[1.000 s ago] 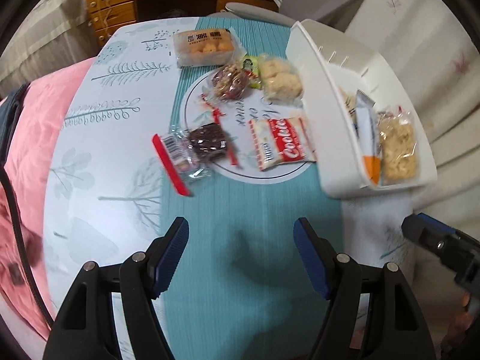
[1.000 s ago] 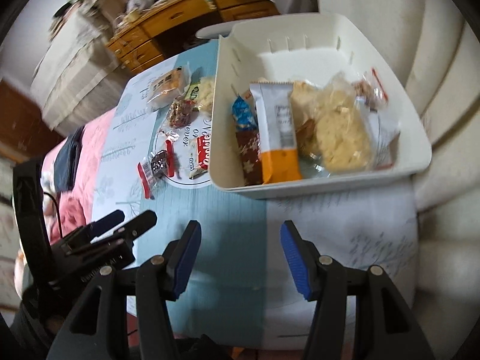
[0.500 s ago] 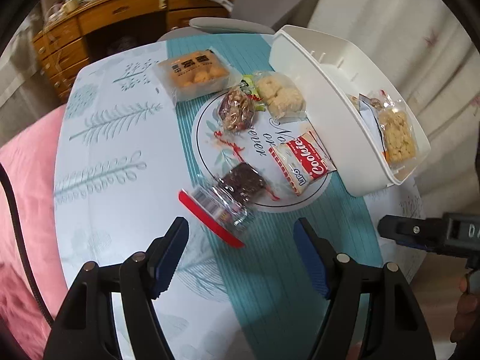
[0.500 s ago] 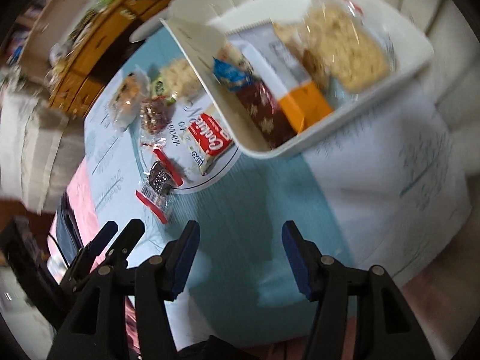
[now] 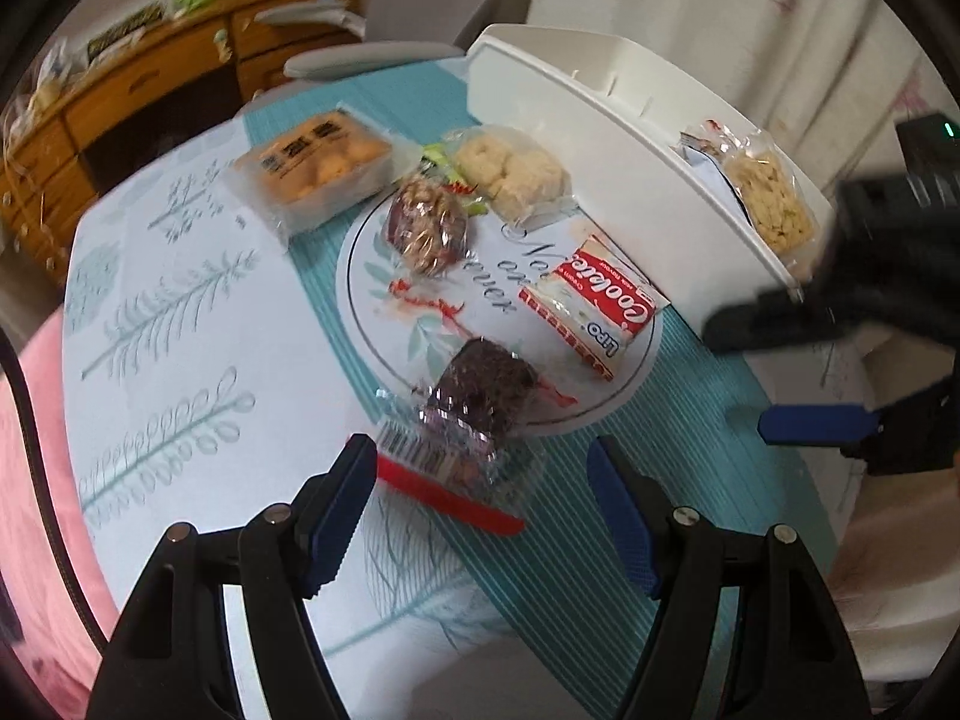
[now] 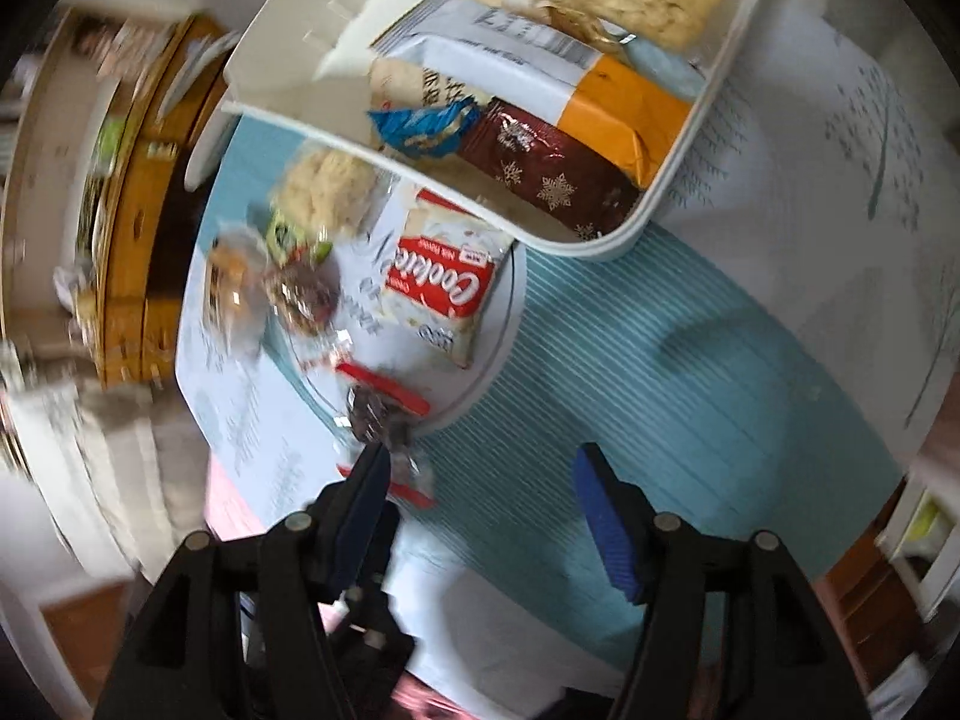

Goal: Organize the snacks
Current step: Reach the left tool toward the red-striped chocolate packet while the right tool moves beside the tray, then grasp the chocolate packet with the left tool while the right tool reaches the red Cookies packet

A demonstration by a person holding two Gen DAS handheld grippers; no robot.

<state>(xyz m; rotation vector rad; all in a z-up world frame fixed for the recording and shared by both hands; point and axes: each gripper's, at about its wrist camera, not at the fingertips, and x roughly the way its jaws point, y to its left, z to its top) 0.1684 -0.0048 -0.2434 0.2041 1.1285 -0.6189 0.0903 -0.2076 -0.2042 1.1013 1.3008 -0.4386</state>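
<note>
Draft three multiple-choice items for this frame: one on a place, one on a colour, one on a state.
1. Where does the red cookie packet lie?
A. inside the bin
B. on the table beside the white bin
C. in a claw

2. What colour strip edges the dark snack's clear wrapper?
A. red
B. green
C. yellow

3. The left claw is:
A. shut on a packet
B. open and empty
C. out of view

Answers: B, it lies flat outside the bin wall; A, a red strip runs along the near edge; B, its fingers stand apart with nothing gripped.

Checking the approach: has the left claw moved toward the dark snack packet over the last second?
Yes. The left claw has closed in on the dark snack packet, whose red-edged end now lies between its open jaws.
</note>
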